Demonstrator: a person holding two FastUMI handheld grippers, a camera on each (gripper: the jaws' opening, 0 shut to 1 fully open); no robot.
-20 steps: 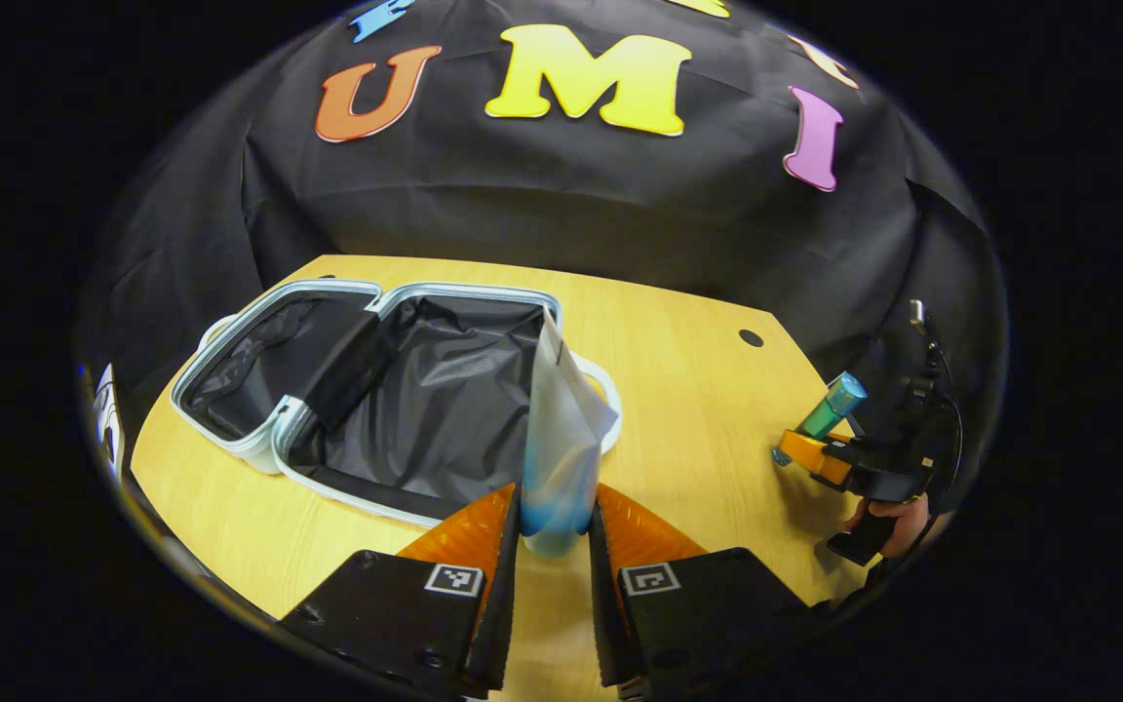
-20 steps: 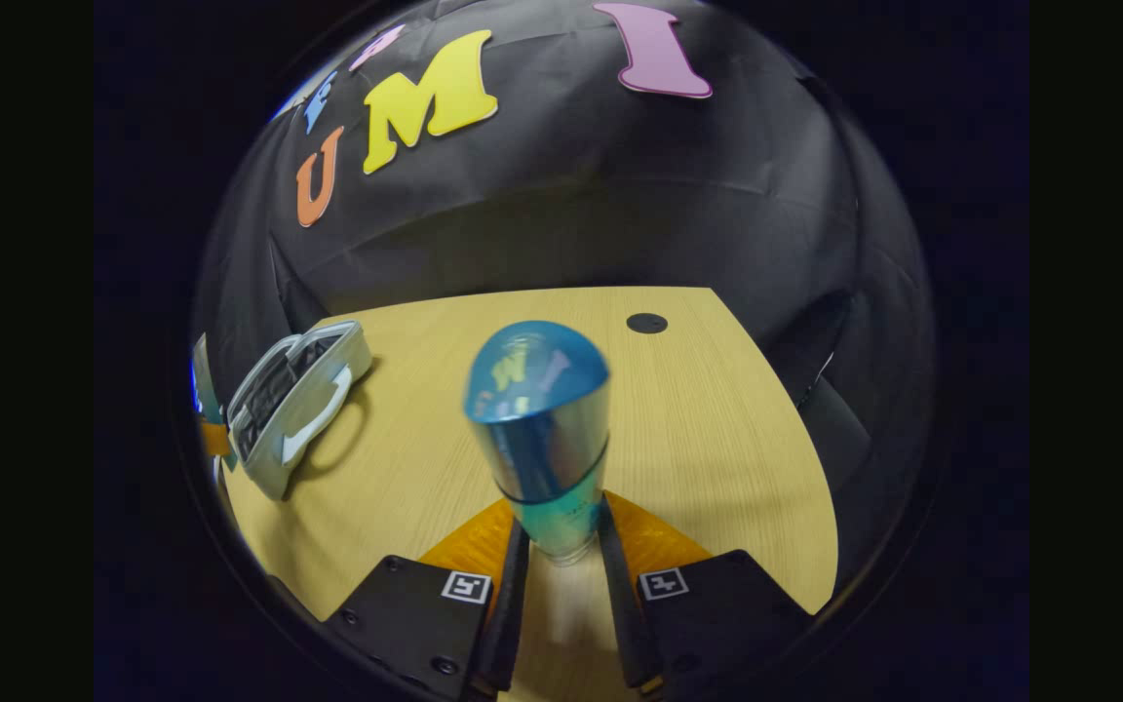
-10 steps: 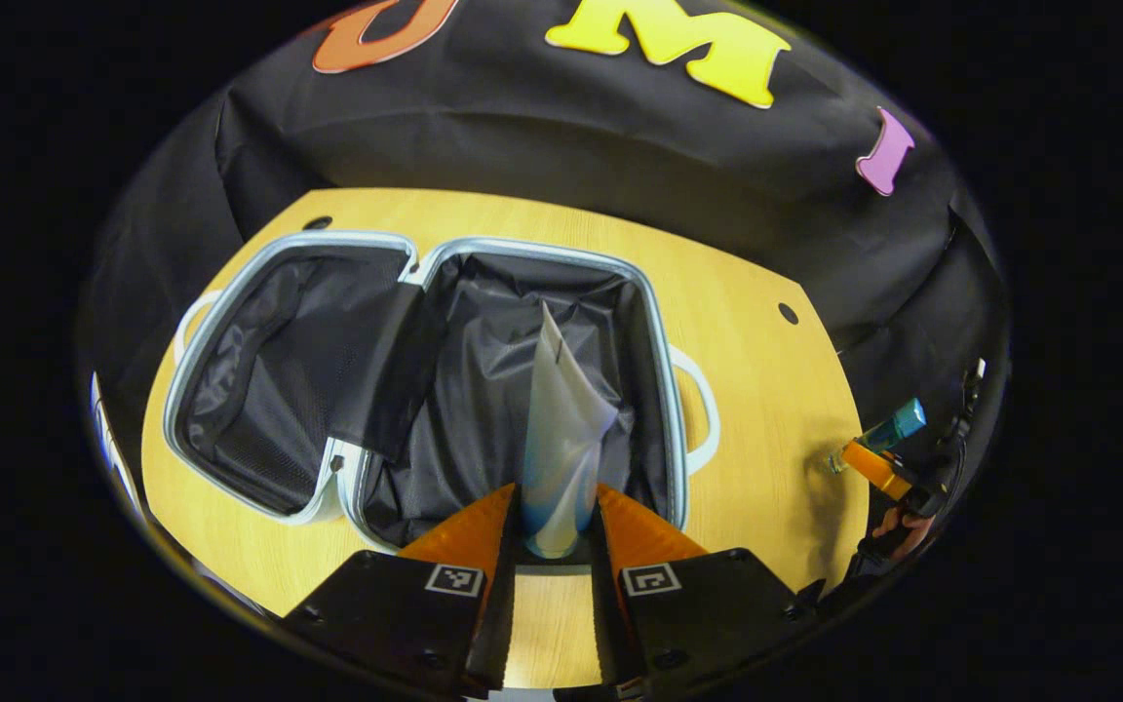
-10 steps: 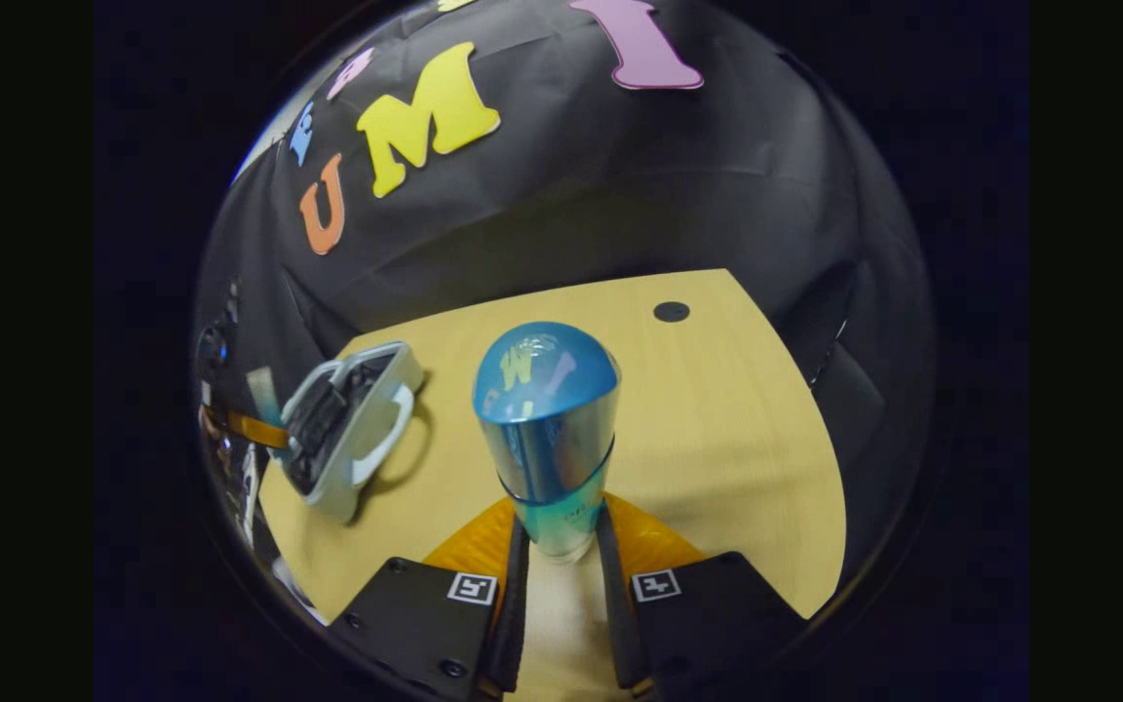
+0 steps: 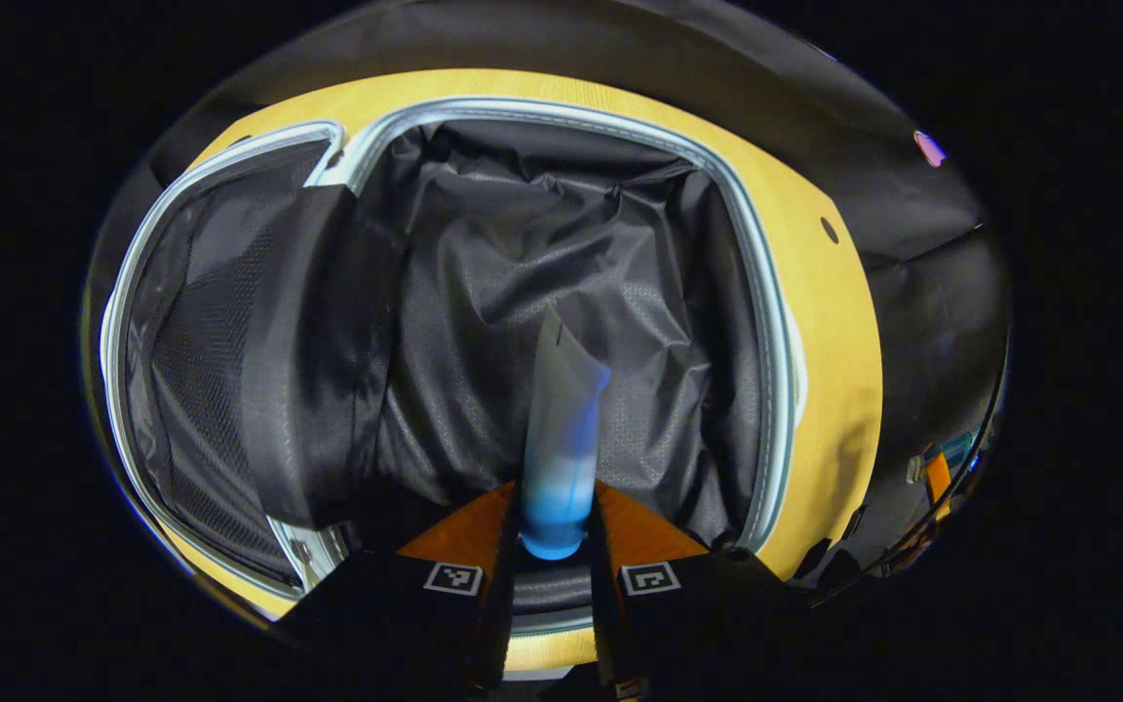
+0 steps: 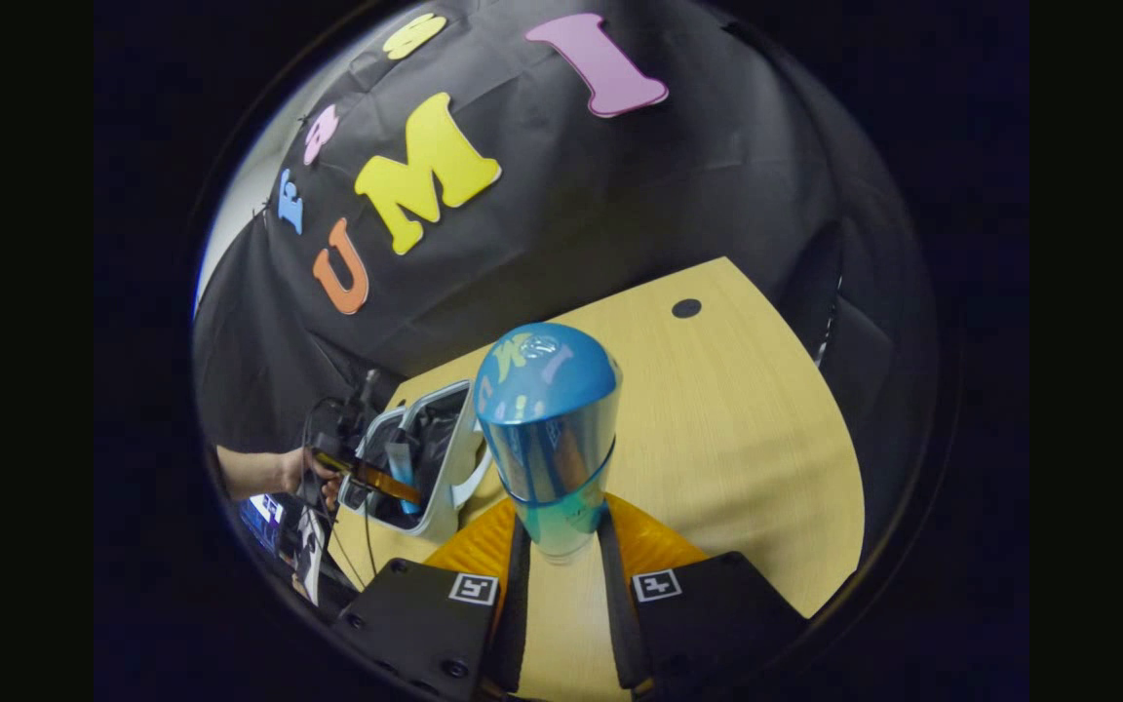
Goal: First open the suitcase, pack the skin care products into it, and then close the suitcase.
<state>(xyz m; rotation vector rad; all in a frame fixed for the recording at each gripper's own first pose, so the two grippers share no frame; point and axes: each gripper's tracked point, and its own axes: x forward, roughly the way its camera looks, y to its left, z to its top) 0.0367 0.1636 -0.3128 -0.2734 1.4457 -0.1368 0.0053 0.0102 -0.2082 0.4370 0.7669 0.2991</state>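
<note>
The suitcase (image 5: 761, 322) lies open on the wooden table, its pale rim framing two black-lined halves. My left gripper (image 5: 554, 531) is shut on a white-and-blue tube (image 5: 561, 419), held over the right half's lining. In the right gripper view, my right gripper (image 6: 561, 546) is shut on a shiny teal bottle (image 6: 547, 429) with a rounded cap, held above the table. That view also shows the suitcase (image 6: 449, 473) at the left, with the left gripper (image 6: 371, 478), the tube (image 6: 404, 473) and a hand (image 6: 293, 473) over it. The right gripper (image 5: 937, 473) is small at the far right of the left gripper view.
The wooden table (image 6: 747, 458) spreads right of the suitcase, with a round cable hole (image 6: 686, 308) near its far edge. A black strap flap (image 5: 313, 341) lies across the suitcase hinge between the halves. Black cloth walls close off the table behind.
My left gripper moved forward and down with the tube, from beside the suitcase to low over its right half. My right gripper swung left with the bottle, bringing the suitcase nearer.
</note>
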